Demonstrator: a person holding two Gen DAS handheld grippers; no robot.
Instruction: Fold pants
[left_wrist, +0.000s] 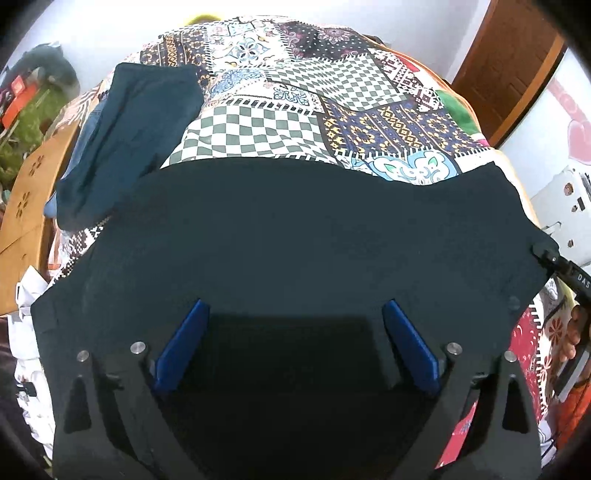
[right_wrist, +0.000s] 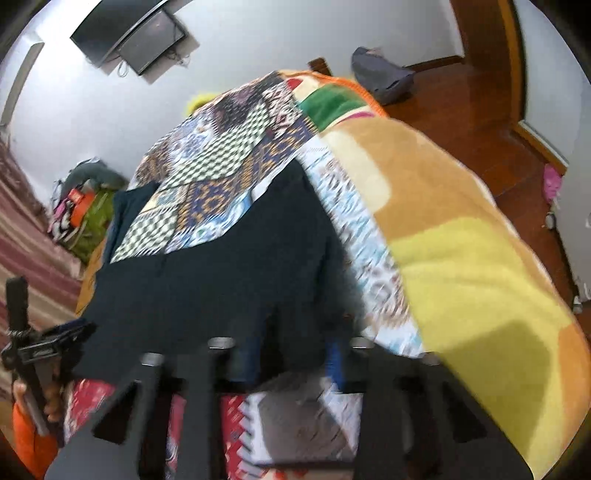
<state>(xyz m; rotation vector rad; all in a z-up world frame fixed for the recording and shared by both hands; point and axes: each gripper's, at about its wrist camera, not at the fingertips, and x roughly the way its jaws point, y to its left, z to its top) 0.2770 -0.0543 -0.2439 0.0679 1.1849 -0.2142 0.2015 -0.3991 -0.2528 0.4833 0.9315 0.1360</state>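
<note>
Spread flat across the patchwork quilt (left_wrist: 295, 122) to ready a fold: dark pants (left_wrist: 295, 236), left gripper (left_wrist: 295, 314) released with blue fingers (left_wrist: 184, 343) splayed above them, right gripper (right_wrist: 291, 354) probably clenching their near edge, though blurred.

Left gripper (left_wrist: 295, 314) jaws spread wide, blue pads (left_wrist: 183, 345) well apart, hovering low. Right gripper (right_wrist: 291, 354) blurred, jaws parted. Both hand-held, right hand (left_wrist: 574, 332) visible.
</note>
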